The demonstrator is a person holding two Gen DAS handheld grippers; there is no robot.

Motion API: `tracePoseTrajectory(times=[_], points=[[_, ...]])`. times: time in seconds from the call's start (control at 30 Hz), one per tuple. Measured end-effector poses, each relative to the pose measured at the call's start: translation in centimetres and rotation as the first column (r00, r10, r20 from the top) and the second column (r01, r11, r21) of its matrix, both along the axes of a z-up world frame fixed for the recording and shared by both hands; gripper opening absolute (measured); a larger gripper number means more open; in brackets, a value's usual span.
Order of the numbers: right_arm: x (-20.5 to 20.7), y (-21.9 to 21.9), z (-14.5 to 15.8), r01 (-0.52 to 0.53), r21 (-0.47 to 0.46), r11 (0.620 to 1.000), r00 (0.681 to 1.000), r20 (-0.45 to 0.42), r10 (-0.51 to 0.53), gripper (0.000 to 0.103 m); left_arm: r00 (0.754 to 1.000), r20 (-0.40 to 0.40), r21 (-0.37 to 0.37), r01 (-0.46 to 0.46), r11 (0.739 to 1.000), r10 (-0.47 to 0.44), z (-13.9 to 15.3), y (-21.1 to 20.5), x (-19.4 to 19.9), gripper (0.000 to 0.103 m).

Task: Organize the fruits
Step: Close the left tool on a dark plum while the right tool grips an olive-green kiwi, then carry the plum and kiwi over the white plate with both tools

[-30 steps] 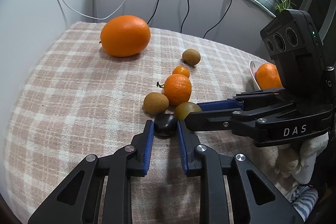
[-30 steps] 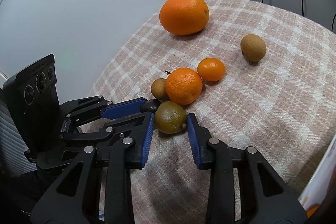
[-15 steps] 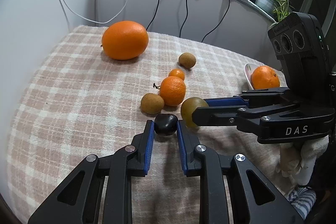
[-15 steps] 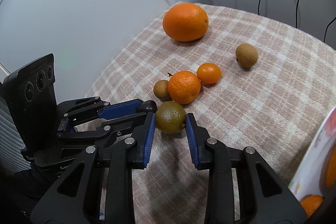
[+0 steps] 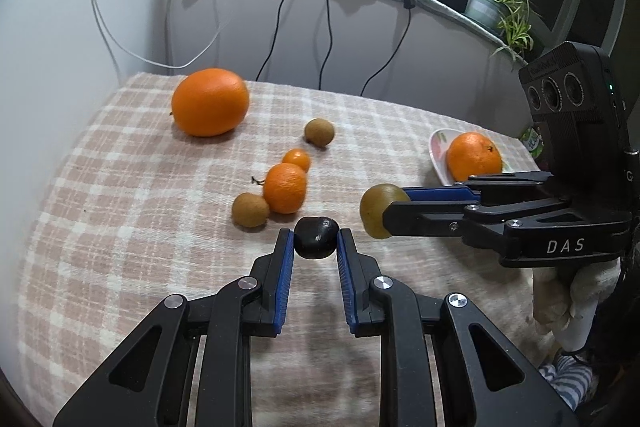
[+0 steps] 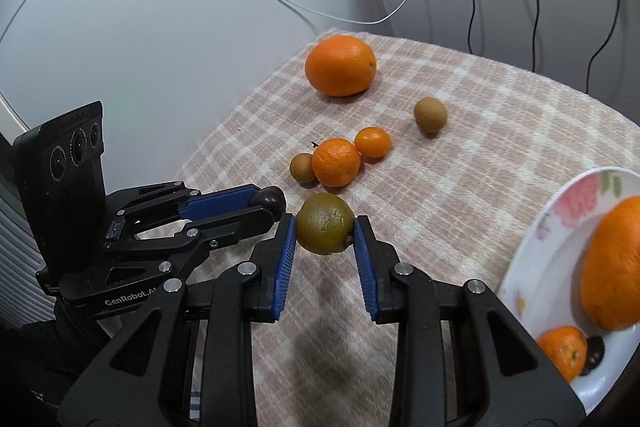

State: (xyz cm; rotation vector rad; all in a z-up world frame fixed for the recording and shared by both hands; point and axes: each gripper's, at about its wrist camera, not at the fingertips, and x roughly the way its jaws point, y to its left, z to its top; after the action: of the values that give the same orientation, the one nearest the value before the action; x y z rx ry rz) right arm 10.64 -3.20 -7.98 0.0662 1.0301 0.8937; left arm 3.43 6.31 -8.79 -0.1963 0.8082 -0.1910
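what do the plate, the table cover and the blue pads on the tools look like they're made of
Plate: looks like glazed ceramic, though possibly melamine; white, smooth, faintly shiny, with printed flowers.
Table cover: woven cloth, matte; pink and cream checks with visible weave.
Blue pads: probably rubber or soft plastic; fine ridges along the faces, dull finish.

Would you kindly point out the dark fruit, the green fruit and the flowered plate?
dark fruit (image 5: 316,237), left wrist view, its front face.
green fruit (image 6: 325,223), right wrist view, its middle.
flowered plate (image 6: 560,223), right wrist view, bare inner rim.
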Motion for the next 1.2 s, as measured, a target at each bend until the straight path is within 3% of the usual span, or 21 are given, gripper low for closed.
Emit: tracePoseTrajectory(times=[0.77, 1.2], points=[[-3.7, -11.0, 2.5, 0.166, -0.027, 0.986, 0.982, 0.096, -0.163, 0.031, 0.993, 0.037, -0.006, 0.112, 0.994, -0.112, 1.5, -7.0, -0.4, 0.020], [-4.3, -17.0, 1.8, 0.273, -0.070, 0.959, 0.958, 0.109, -0.265, 0.031, 0.983, 0.023, 0.001, 0.182, 0.983, -0.182, 1.3, -11.0, 1.4, 0.020]])
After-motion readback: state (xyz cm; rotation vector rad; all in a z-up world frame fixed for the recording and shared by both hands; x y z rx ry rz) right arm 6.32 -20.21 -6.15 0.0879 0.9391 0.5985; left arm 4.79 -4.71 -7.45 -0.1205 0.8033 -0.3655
